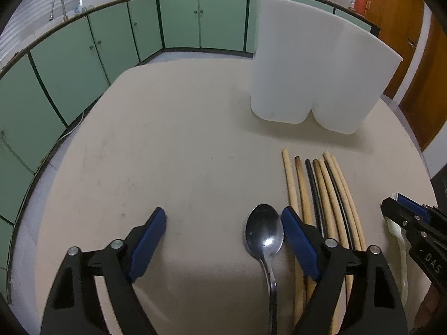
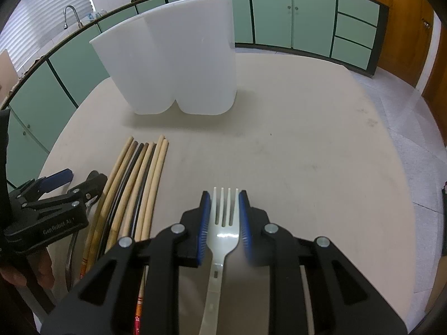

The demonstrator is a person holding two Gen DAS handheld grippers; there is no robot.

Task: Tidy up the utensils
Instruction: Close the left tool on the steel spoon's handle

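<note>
Utensils: a shiny metal spoon, a pale grey plastic fork and a bundle of wooden and black chopsticks lie on the round beige desk, all near its closest edge.
Holder: a tall white plastic two-compartment container stands upright toward the desk's far edge, well apart from the utensils.
Left tool: released, blue pads spread wide; the spoon bowl lies just beside the right-hand pad, off-centre between the fingers.
Right tool: clenched around the fork's head, one blue pad on each side; the fork appears to rest on the desk.
Risk, spoon: closing from here would likely push the spoon sideways or pinch only its rim, so it may skid or twist out.
Risk, chopsticks: the left tool's right finger sits over the nearest sticks; closing or lifting could catch one and scatter the bundle.
Risk, fork: smooth plastic held at the tines may pivot, handle drooping when raised.
Risk, holder: light and tall, a knock at its rim could tip it.
</note>
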